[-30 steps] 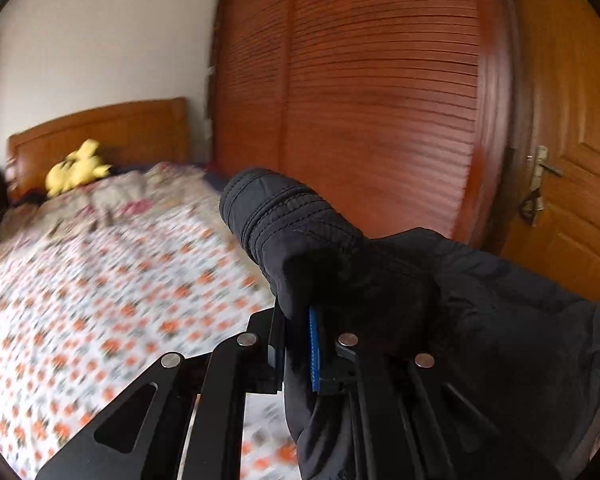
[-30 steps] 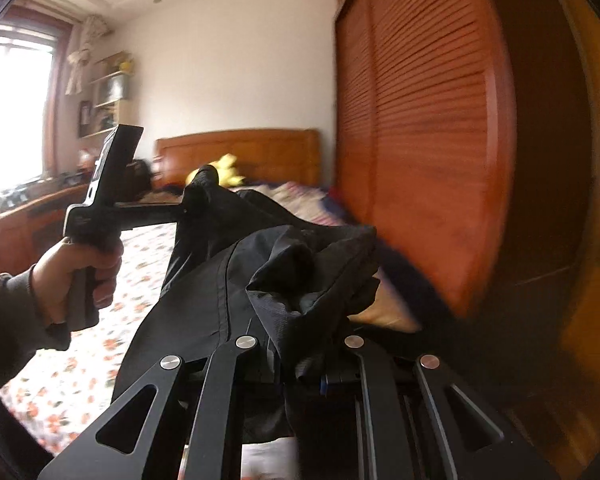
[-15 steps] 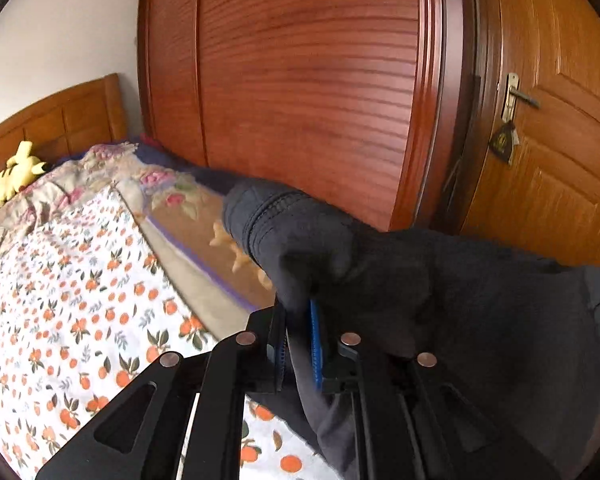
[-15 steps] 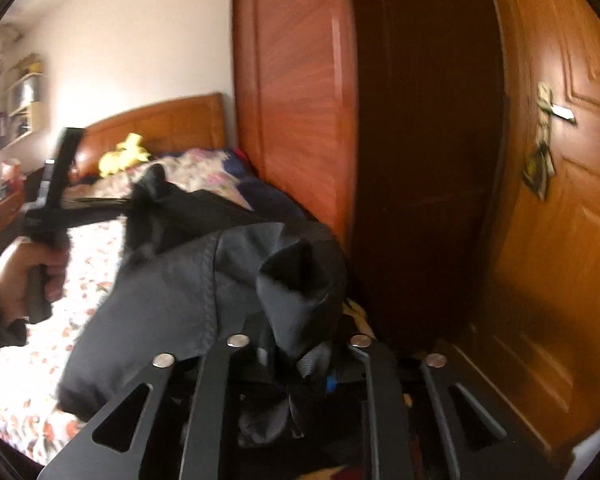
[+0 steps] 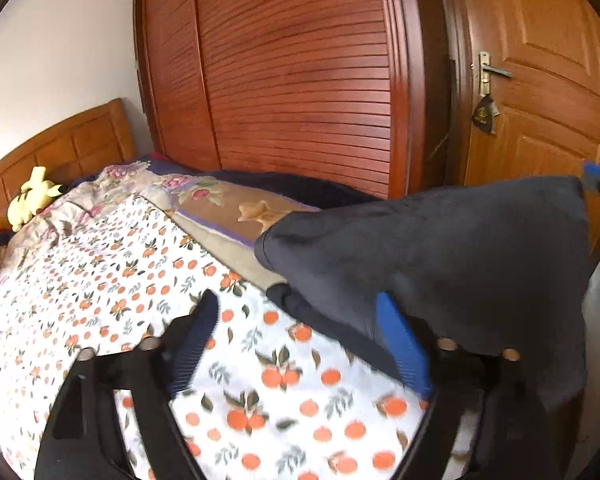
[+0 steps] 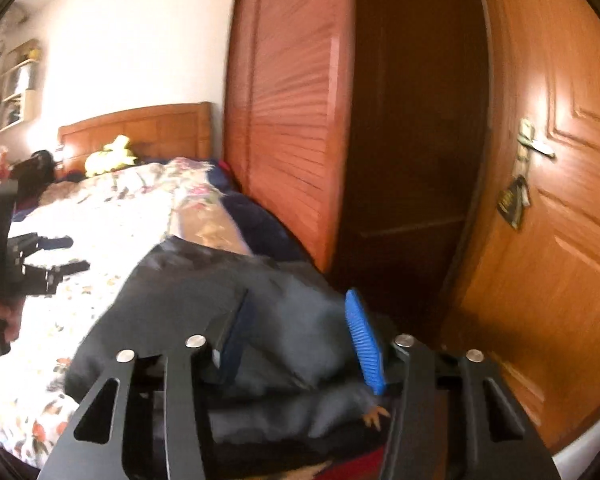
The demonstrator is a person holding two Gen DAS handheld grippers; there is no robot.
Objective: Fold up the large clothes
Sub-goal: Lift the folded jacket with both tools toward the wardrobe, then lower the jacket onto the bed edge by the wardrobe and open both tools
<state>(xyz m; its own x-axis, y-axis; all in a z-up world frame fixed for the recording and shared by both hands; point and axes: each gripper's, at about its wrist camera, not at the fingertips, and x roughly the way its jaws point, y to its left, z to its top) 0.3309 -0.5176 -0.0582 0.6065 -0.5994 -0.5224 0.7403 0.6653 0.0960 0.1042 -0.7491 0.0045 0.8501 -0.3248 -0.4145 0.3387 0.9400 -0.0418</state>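
Note:
A dark navy garment [image 5: 440, 256] lies on the bed's right side near the foot; it also shows in the right wrist view [image 6: 188, 300]. My left gripper [image 5: 296, 344] is open, its blue pads wide apart, with the garment draped against its right finger [image 5: 404, 356]. My right gripper [image 6: 296, 336] is open over the garment, the cloth lying loose between its fingers. The left gripper [image 6: 40, 256] shows at the left of the right wrist view, open above the bedspread.
The bed has an orange-print white spread [image 5: 112, 280] and a floral quilt [image 5: 188, 196]. A yellow plush toy [image 5: 32, 196] sits by the wooden headboard [image 5: 60, 148]. A slatted wardrobe [image 5: 300, 80] and a wooden door [image 5: 540, 100] stand right of the bed.
Both grippers were shut on the garment and holding it up; now both have opened and the garment has dropped onto the bed's right side.

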